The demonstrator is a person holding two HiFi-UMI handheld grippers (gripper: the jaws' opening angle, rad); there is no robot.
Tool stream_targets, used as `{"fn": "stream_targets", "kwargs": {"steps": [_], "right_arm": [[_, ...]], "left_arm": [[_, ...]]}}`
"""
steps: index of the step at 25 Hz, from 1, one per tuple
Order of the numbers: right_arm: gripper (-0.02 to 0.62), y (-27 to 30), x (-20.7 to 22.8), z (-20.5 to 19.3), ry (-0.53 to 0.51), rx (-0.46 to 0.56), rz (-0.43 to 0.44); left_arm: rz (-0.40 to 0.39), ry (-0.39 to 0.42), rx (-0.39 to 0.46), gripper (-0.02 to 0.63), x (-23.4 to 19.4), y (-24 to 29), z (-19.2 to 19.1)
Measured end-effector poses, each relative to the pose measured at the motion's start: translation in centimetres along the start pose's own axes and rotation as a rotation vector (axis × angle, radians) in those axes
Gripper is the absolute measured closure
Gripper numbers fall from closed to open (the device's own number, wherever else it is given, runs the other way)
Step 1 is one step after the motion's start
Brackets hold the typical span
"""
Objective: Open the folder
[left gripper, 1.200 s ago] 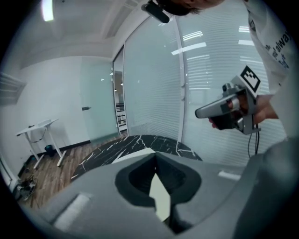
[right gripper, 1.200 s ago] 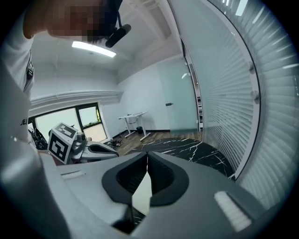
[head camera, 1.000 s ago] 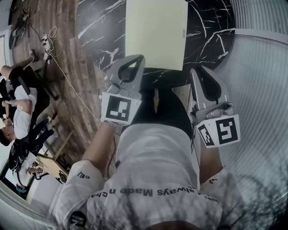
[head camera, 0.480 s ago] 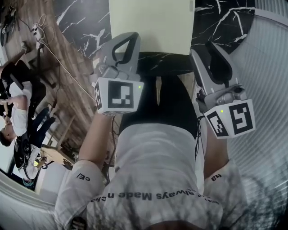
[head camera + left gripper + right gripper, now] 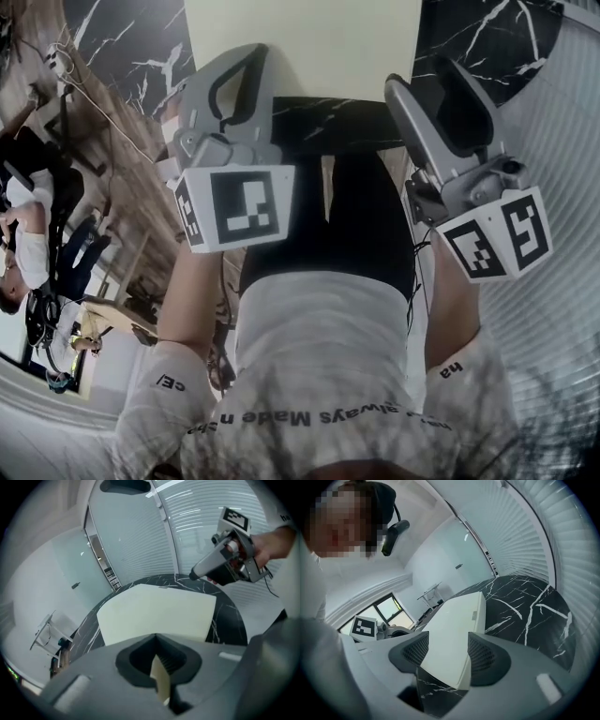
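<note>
The folder [image 5: 305,47] has a pale cream cover, smooth and matt; whether it is thin plastic or card cannot be told. The table [image 5: 469,37] is black stone or a stone-look slab with white veins and a soft polished sheen. The left gripper [image 5: 157,641] and right gripper [image 5: 443,656] have smooth shells of matt grey plastic, and the right one's pads [image 5: 485,656] are dark, finely ribbed and rubbery. The floor [image 5: 122,141] shows brown wood-grain planks. The shirt [image 5: 319,347] is soft, creased white cloth and the trousers [image 5: 366,216] are matt black cloth. The wall [image 5: 525,531] is pale and closely ribbed.
</note>
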State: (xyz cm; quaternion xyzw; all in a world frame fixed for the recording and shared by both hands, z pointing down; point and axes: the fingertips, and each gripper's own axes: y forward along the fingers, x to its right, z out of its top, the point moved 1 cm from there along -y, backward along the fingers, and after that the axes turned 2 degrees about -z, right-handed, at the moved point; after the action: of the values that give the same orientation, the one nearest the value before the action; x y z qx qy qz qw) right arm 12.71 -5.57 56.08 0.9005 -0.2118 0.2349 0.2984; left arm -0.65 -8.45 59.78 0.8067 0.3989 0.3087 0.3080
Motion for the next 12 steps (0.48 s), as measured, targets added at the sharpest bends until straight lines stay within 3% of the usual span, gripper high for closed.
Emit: {"fn": "stream_targets", "kwargs": {"steps": [12], "right_arm": [[0.324, 1.0, 1.2, -1.7, 0.107, 0.014, 0.038]], "left_arm": [[0.03, 0.046, -0.015, 0.607, 0.6, 0.8, -0.7]]}}
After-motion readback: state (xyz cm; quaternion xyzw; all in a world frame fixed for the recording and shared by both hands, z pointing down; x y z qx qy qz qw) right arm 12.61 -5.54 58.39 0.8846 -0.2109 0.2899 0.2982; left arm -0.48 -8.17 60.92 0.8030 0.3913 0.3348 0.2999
